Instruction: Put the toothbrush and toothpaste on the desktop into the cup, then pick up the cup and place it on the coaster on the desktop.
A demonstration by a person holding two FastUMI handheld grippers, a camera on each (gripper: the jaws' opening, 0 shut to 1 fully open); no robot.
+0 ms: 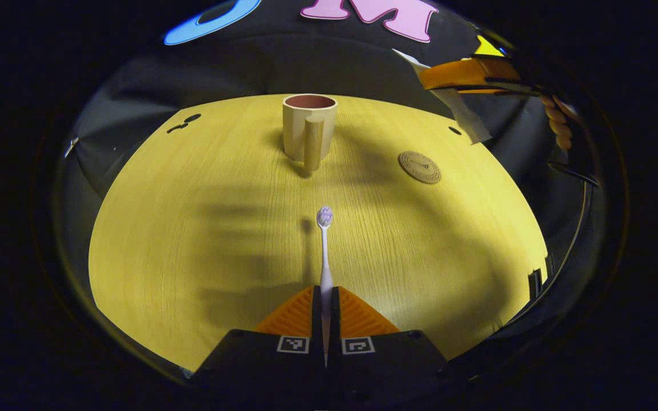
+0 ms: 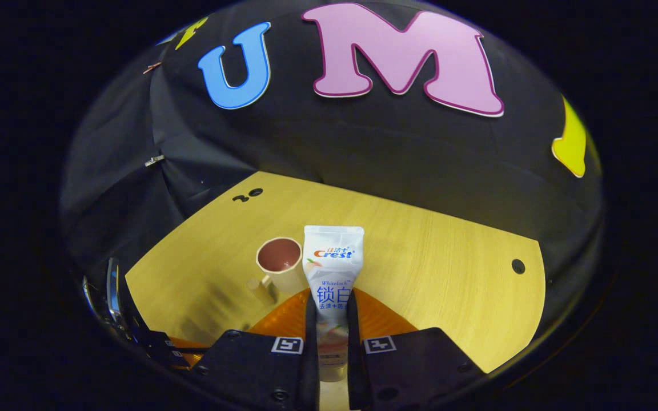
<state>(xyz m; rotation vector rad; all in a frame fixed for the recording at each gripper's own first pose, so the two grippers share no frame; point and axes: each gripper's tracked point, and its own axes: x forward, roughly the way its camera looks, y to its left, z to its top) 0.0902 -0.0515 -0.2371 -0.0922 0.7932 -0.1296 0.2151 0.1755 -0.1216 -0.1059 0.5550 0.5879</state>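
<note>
Above the surface: both items are already lifted, one in each hand-held gripper, and the wooden surface (image 1: 203, 240) lies below them.
Left hand-held gripper (image 1: 325, 302): closed on the handle of the toothbrush (image 1: 324, 251), fingers pressing from both sides; the bristle head points forward toward the cup, which looks like a line-up for a head-first or tilted drop.
Right hand-held gripper (image 2: 332, 319): clamped on the lower part of the toothpaste (image 2: 333, 268), tube upright with its flat crimped end up and cap end down between the fingers, so the cap can go in first.
Cup (image 1: 308, 128): upright on the surface, mouth open and empty as far as can be seen, handle turned toward the left gripper view; in the right gripper view the cup (image 2: 279, 262) sits just beside the tube, below it.
Coaster (image 1: 419, 166): flat on the surface, apart from the cup, bare.
Stage: judged as carrying toward the cup; nothing is in it yet.
Risk: the tall tube may tip the light cup if dropped against the rim.
</note>
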